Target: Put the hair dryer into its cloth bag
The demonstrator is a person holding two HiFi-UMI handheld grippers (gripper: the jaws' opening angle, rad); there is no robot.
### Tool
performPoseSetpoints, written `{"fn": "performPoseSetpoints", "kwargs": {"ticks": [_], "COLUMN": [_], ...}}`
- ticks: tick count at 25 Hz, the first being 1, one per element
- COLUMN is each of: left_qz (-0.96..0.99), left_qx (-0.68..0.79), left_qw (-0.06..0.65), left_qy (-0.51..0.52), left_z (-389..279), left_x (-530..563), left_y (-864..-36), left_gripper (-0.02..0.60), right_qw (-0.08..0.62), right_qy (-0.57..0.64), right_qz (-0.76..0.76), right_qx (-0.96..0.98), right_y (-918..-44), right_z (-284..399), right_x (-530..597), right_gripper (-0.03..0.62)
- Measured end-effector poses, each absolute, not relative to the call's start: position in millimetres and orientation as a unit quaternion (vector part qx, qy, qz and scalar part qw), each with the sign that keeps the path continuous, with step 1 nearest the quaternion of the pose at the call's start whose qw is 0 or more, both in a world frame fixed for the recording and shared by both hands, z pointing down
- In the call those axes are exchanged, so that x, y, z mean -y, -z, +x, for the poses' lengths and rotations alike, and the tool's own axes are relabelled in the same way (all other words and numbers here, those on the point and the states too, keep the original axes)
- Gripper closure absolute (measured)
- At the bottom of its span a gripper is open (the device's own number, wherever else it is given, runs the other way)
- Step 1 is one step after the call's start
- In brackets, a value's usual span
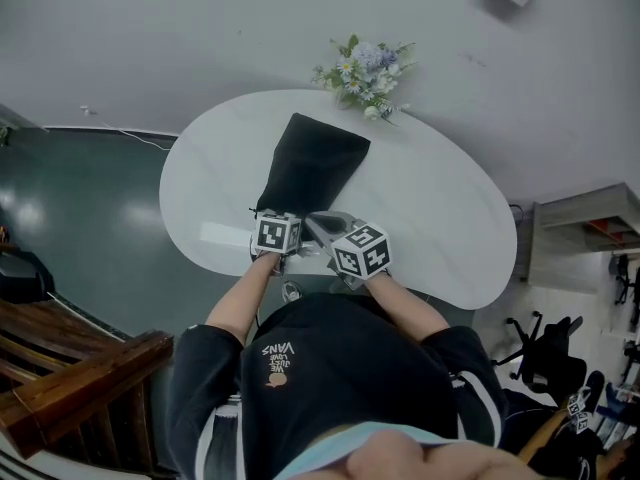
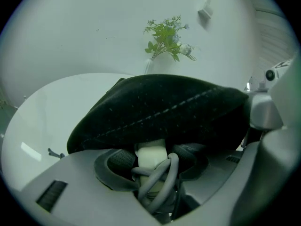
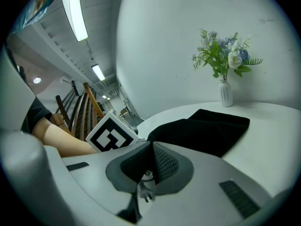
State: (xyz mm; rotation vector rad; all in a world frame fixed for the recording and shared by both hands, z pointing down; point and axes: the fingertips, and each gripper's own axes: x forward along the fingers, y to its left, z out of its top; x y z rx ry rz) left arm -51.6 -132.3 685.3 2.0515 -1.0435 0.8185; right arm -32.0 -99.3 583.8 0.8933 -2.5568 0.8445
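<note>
From the head camera I see only the tops of my left tongs (image 1: 287, 218) and right tongs (image 1: 328, 228), side by side at the near end of the flat black cloth bag (image 1: 310, 168); the dryer does not show there. The left gripper view shows it: the white hair dryer with a grey cord wound round it (image 2: 150, 153) sits between the left jaws, which stand partly apart and press on it from both sides, and the black bag hangs over its front like a roof. The right gripper view shows the right jaws squeezed tight together with the bag's near edge right at their tips; I cannot tell if any cloth is nipped. The bag lies on a smooth white oval table (image 1: 440, 208). At the far edge a small white vase (image 3: 226, 93) of flowers (image 1: 365, 68) stands by a plain white wall (image 1: 200, 28). The floor (image 1: 80, 198) is dark and shiny, a brown wooden stair rail (image 1: 70, 378) is on my left, and long lamps (image 3: 75, 8) glow on the ceiling
</note>
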Motion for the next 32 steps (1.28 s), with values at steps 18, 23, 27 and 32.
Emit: {"fn": "performPoseSetpoints", "kwargs": {"ticks": [18, 23, 27, 32], "left_qz": [0.797, 0.796, 0.795, 0.802], "left_qx": [0.412, 0.416, 0.411, 0.398], "left_qw": [0.332, 0.328, 0.329, 0.321], "left_qy": [-0.292, -0.294, -0.303, -0.309], "left_z": [-14, -10, -5, 1], "left_x": [199, 216, 225, 235], "left_y": [-684, -686, -693, -697], "left_gripper": [0.345, 0.345, 0.345, 0.345], "right_qw": [0.157, 0.159, 0.166, 0.167], "right_qy": [-0.296, -0.295, -0.295, -0.300], "right_qz": [0.321, 0.328, 0.326, 0.322], "right_qx": [0.886, 0.883, 0.883, 0.882], "right_y": [-588, -590, -594, -598], "right_z": [-2, 5, 6, 7], "right_x": [116, 126, 131, 136], "right_gripper": [0.546, 0.546, 0.546, 0.546]}}
